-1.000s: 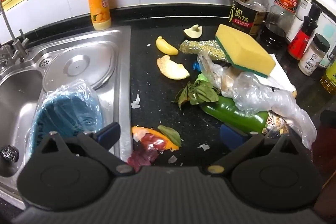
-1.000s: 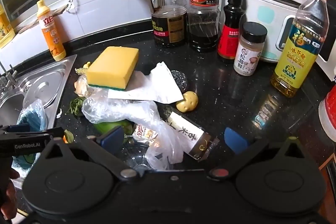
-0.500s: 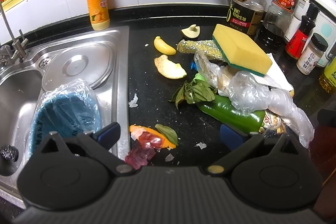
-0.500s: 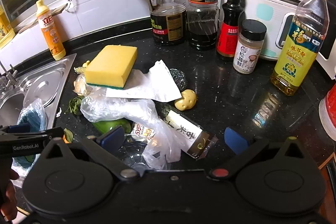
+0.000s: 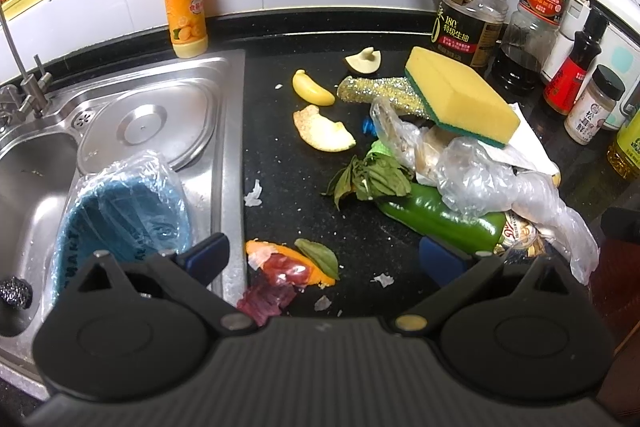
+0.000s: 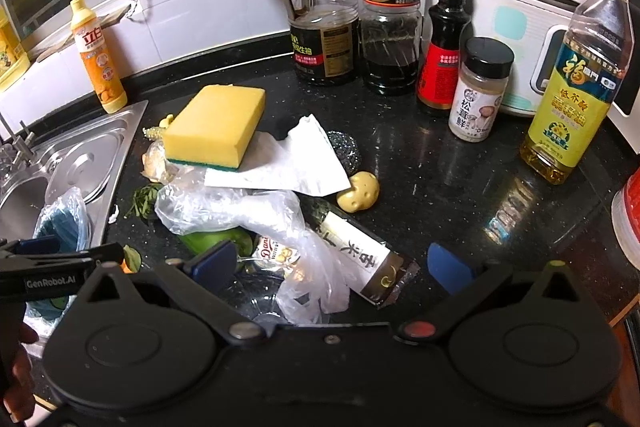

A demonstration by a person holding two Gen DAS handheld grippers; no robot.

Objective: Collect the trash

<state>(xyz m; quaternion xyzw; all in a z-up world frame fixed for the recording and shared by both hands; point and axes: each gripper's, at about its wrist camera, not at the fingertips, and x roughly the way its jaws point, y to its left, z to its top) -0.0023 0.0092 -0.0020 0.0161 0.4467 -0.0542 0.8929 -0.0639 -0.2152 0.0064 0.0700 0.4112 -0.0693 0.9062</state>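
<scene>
Two grippers hang open over a black counter (image 5: 280,163), neither holding anything. Ahead-left of the left gripper (image 5: 324,255), a blue bin (image 5: 116,219) lined with a clear bag sits in the steel sink (image 5: 36,187); I cannot tell what is in it. A steel scourer (image 5: 15,291) lies beside it at the far left.

Between the left gripper's fingers lies an orange peel (image 5: 288,267) with red scraps and a leaf (image 5: 320,257) on it. Farther ahead are a yellow wedge (image 5: 313,91) and a second peel (image 5: 322,131), both with their long axes running ahead-left to near-right.

Ahead-right of that gripper is the main heap: a green pepper (image 5: 436,215) lying with its long axis from ahead-left to near-right, leaves (image 5: 372,179) at its far end, crumpled clear plastic (image 5: 492,183) over it, and a yellow sponge (image 5: 460,99) on top, tilted.

Between the right gripper's (image 6: 328,267) fingers lies a labelled packet (image 6: 360,259), its long axis running ahead-left to near-right, partly under the plastic (image 6: 256,211). White paper (image 6: 288,163) sits under the sponge (image 6: 216,123), with a small yellow piece (image 6: 358,191) just right of it. Bottles (image 6: 390,7) stand well ahead by the wall, all partly filled with dark liquid; an oil bottle (image 6: 576,83) stands ahead-right.
</scene>
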